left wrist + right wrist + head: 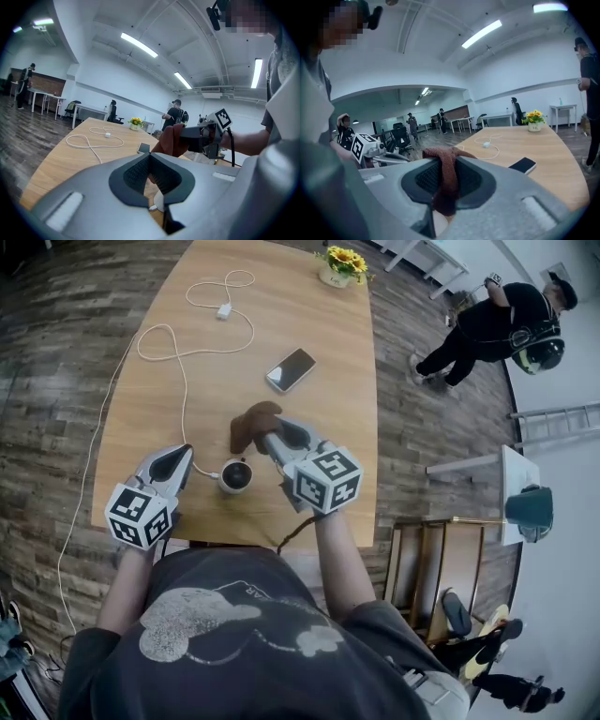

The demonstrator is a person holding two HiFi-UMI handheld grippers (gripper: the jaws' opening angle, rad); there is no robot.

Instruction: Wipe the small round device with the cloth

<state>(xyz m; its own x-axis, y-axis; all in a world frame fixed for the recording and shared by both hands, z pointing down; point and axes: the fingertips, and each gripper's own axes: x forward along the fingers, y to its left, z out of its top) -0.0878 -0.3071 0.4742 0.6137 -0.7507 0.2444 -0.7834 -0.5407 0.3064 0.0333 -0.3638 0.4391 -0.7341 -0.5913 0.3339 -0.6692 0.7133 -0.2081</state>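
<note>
Two grippers, one loaded: right gripper (448, 159) has its jaws clamped on the single brown cloth (447, 183), which bunches over the tips and hangs down between the pads. Left gripper (149, 156) jaws are together at the tips with nothing held. One small round device (235, 475), white body with a dark top, sits on the table (319, 324) near the front edge, between the grippers and just below the cloth; I can't tell if they touch. One white cable (178, 354) loops back from the device to one charger block (224, 310). One phone (291, 369) lies mid-table and one pot of yellow flowers (341, 265) at the far end. Light wood tabletop, dark plank floor (56, 315), open office with ceiling strip lights (138, 45). One person in black (497, 322) stands off to the right.
</note>
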